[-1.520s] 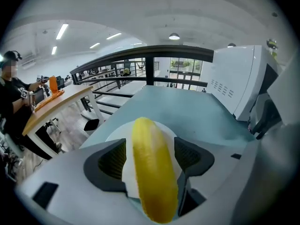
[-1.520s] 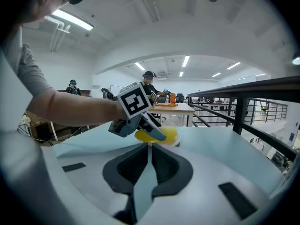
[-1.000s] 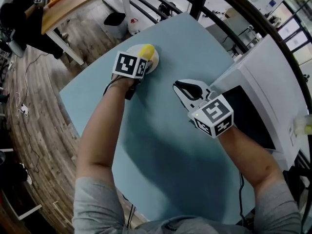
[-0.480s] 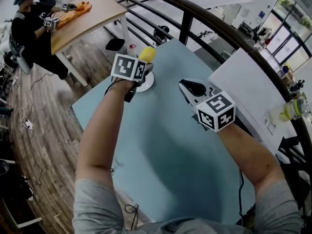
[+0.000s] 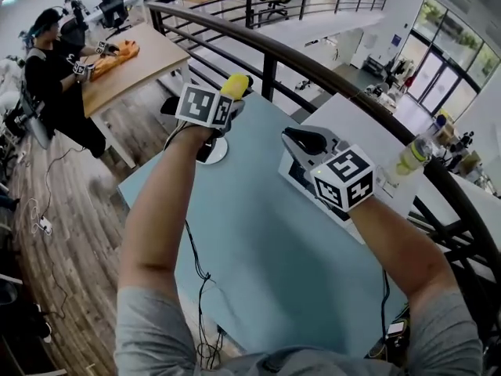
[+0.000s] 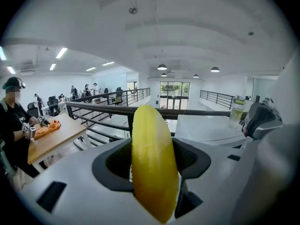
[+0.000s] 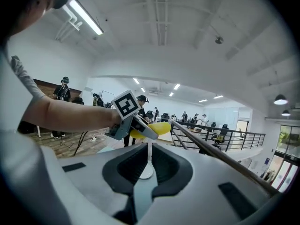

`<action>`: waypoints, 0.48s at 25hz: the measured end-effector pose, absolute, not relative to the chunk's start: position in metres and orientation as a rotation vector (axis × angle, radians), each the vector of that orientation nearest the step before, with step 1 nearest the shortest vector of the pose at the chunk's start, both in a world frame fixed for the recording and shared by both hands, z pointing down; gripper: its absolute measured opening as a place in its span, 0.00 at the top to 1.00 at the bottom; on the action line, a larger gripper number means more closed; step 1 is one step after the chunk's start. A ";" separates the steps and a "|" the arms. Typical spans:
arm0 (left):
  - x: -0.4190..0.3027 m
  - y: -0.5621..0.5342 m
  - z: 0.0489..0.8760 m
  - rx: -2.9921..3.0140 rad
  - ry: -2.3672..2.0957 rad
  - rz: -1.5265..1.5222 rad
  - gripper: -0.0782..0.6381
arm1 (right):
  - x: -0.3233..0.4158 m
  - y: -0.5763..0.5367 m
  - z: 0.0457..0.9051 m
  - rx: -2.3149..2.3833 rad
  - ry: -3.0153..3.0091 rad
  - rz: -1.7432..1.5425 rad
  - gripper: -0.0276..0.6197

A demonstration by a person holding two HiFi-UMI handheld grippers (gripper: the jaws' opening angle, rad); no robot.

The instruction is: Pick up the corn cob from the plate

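Note:
The yellow corn cob (image 5: 236, 84) is up in the air, clear of the small white plate (image 5: 211, 150) that lies below it on the blue-grey table (image 5: 258, 241). My left gripper (image 5: 231, 92) is shut on the cob. In the left gripper view the cob (image 6: 152, 172) stands upright between the black pads of the left gripper (image 6: 152, 158). My right gripper (image 5: 301, 141) hovers to the right of the plate, jaws together and empty. From the right gripper (image 7: 149, 150) the view takes in the left gripper (image 7: 136, 128) holding the cob (image 7: 160, 127).
A dark curved railing (image 5: 266, 49) runs just behind the table. A white box (image 5: 360, 120) stands at the table's right, with a bottle (image 5: 411, 157) beyond it. A person sits at a wooden table (image 5: 133, 57) at the far left. A cable (image 5: 196, 257) trails from the left arm.
Both grippers have risen. The left one has carried the corn cob up off the plate, which now lies bare below it. The head view has tilted up towards the railing.

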State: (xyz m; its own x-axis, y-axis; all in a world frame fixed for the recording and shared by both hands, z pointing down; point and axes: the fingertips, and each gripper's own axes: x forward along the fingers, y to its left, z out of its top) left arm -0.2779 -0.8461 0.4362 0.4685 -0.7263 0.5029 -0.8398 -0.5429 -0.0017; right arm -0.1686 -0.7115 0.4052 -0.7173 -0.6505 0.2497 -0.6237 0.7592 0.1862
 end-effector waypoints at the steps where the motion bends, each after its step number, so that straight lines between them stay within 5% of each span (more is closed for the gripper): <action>1: -0.271 -0.837 0.427 2.481 -1.348 0.670 0.53 | -0.161 -0.702 0.397 1.000 -2.655 -0.136 0.93; 12: -0.192 -0.696 0.300 2.582 -1.430 0.640 0.53 | -0.066 -0.575 0.320 1.044 -2.674 -0.189 0.93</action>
State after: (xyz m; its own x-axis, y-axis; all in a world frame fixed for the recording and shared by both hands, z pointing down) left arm -0.1917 -0.6961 0.2996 0.4638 -0.7812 0.4179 -0.8323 -0.5458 -0.0967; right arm -0.0660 -0.5747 0.3201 -0.7065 -0.6799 0.1964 -0.6456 0.7329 0.2148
